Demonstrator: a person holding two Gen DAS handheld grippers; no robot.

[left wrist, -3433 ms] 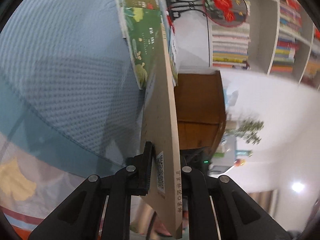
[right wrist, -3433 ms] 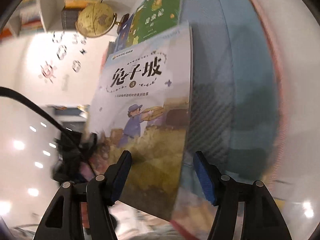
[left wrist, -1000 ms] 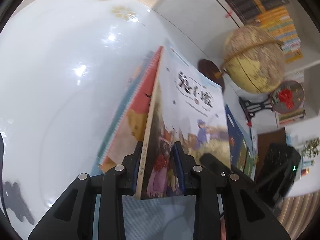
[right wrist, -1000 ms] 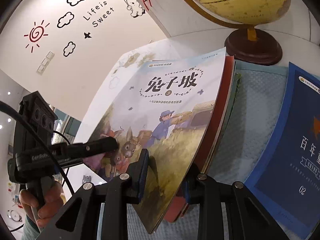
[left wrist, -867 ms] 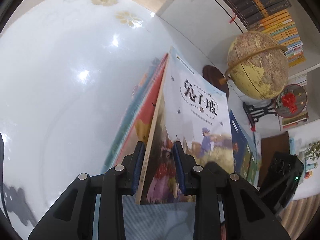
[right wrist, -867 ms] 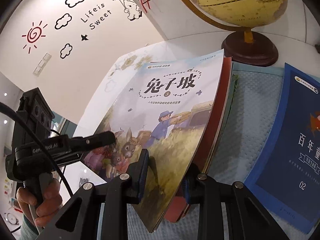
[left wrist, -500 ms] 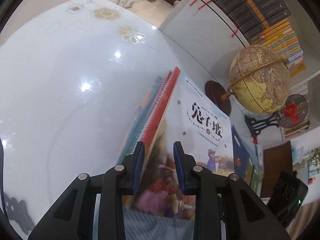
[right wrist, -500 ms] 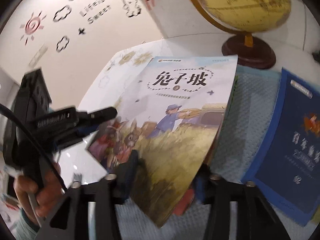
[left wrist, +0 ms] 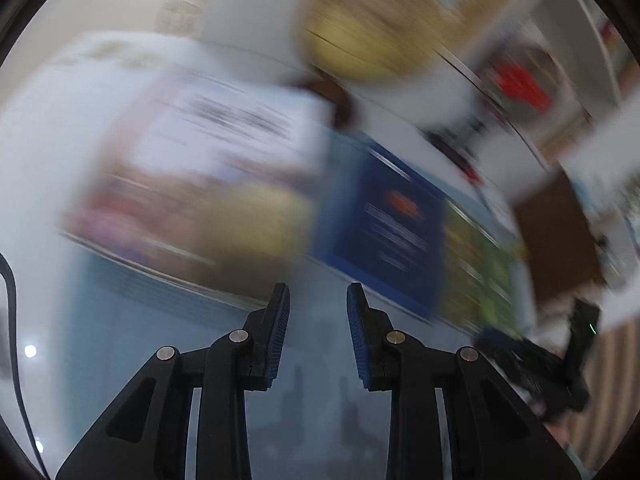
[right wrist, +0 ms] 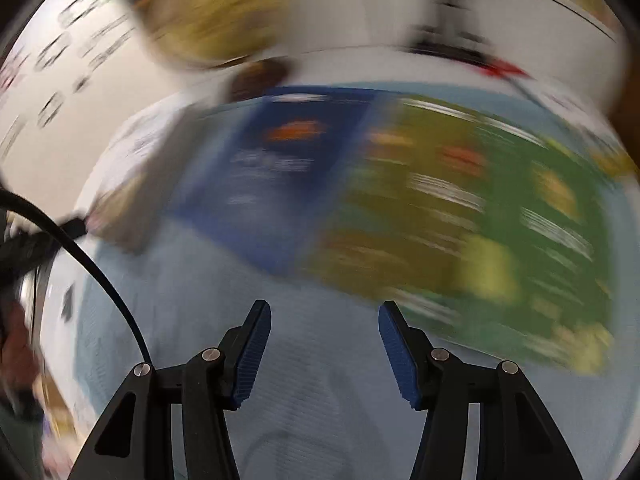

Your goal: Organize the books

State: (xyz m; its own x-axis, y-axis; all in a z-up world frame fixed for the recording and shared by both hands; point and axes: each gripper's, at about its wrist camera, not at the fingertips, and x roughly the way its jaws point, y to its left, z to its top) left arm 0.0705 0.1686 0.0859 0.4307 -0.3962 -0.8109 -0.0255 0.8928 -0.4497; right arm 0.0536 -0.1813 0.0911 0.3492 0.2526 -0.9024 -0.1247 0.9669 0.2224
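Both views are smeared by motion. The stack of picture books (left wrist: 216, 184), with its pale rabbit cover on top, lies flat at the left end of the light blue mat (left wrist: 160, 320). A dark blue book (left wrist: 384, 220) and a green book (left wrist: 480, 264) lie to its right. My left gripper (left wrist: 318, 292) hangs above bare mat in front of the stack, open, with only a narrow gap and nothing in it. My right gripper (right wrist: 325, 308) is open wider, also with nothing in it, and faces the blue book (right wrist: 280, 168) and the green book (right wrist: 480, 220).
A globe (left wrist: 360, 40) on a dark round base stands behind the books on the white table (left wrist: 36, 152). A black stand with a red ornament (left wrist: 520, 84) is at the back right. A black cable (right wrist: 100, 272) crosses the left of the right wrist view.
Both grippers have let go of the stack, which now lies flat on the mat. The right jaws have opened wide. Both have pulled back and swung right towards the blue and green books.
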